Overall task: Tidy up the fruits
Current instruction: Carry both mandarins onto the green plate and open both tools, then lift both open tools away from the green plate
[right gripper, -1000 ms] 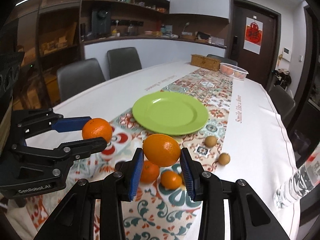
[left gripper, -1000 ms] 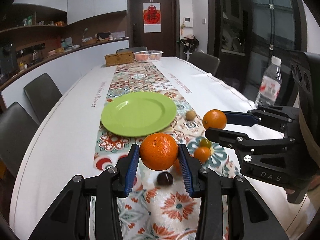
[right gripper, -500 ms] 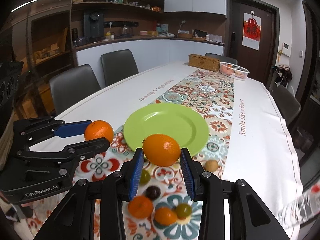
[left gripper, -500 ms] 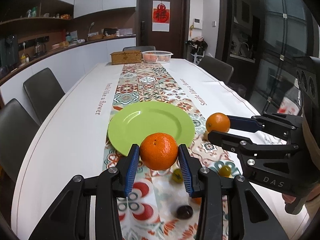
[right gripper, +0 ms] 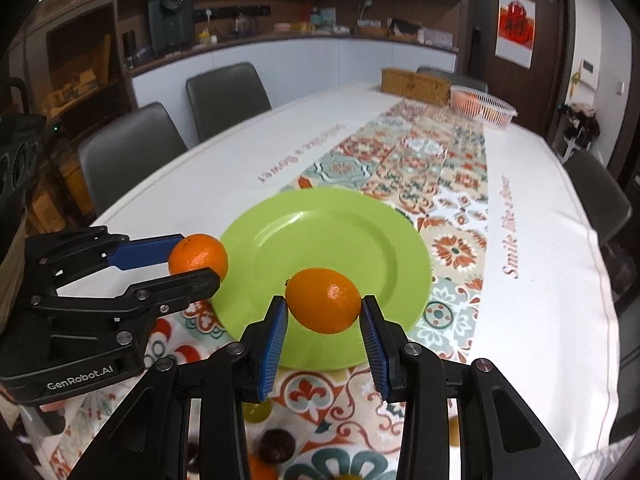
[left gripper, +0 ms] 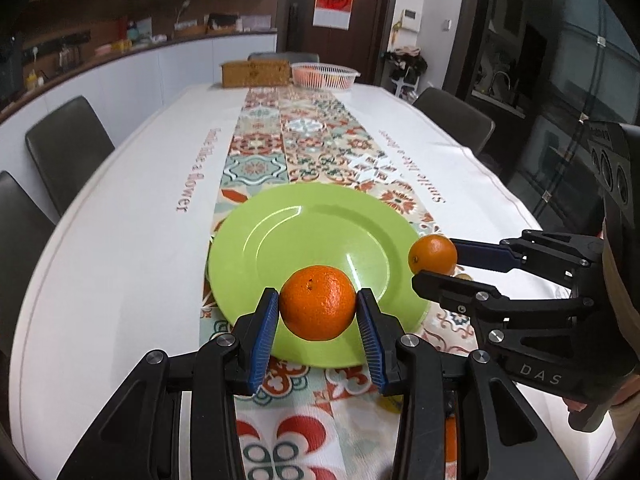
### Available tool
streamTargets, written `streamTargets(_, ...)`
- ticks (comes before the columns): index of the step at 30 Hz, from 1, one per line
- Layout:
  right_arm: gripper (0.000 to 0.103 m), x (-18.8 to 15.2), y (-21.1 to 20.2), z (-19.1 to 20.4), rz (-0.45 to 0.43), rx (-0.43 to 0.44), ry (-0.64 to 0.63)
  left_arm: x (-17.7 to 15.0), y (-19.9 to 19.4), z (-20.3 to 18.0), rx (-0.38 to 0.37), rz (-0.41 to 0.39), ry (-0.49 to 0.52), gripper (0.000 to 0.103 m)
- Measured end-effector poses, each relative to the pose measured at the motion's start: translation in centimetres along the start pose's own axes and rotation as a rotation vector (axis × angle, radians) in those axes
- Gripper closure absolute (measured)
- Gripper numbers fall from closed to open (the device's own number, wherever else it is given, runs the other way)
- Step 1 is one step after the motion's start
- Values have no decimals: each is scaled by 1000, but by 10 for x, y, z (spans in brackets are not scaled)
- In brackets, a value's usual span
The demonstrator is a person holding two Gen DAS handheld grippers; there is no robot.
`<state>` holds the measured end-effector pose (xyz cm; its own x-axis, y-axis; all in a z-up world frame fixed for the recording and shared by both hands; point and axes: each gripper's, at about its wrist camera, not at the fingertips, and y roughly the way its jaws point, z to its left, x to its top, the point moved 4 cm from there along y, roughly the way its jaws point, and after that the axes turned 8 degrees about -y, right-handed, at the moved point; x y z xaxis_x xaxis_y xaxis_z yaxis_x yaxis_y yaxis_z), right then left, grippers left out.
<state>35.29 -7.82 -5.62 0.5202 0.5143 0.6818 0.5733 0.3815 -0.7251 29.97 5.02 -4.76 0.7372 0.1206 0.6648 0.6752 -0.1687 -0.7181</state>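
Note:
My left gripper is shut on a round orange and holds it over the near rim of the green plate. My right gripper is shut on a second orange above the plate's near right rim. Each gripper shows in the other's view: the right one with its orange at the plate's right edge, the left one with its orange at the plate's left edge. The plate holds nothing.
Small fruits lie on the patterned runner below my fingers: a dark one, a green one. A white basket and a wooden box stand at the far end. Grey chairs line the table.
Both grippers have moved forward with their oranges, from above the loose fruits to over the plate's near edge. The plate now looks closer and larger.

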Motion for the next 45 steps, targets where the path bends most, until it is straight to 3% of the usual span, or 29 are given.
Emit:
streamTargets(8,65,-3,36,-9,93,40,37,4,30,6,8,64,0,64)
streamTargets(14,64,-5,49,-12,115,42,50,4,37,9,35,72,3,63)
streamTargets(20,59,-7,42,-13,103,14,53,5,19,8,56,17,1,53)
streamTargets(29,59,-12,-12,-6,-2,-29,44,-4,-38,-8,92,-84,48,46)
streamTargets(37,59,-20,-71,6,-110,-59,60,-18,-90,-27,94,-171,59,34)
streamTargets(40,52,-27,-89,8,-142,-76,73,-26,-109,-33,93,-204,56,29)
streamTargets(45,52,-45,-115,15,-174,-113,73,-43,-132,-44,97,-244,69,25)
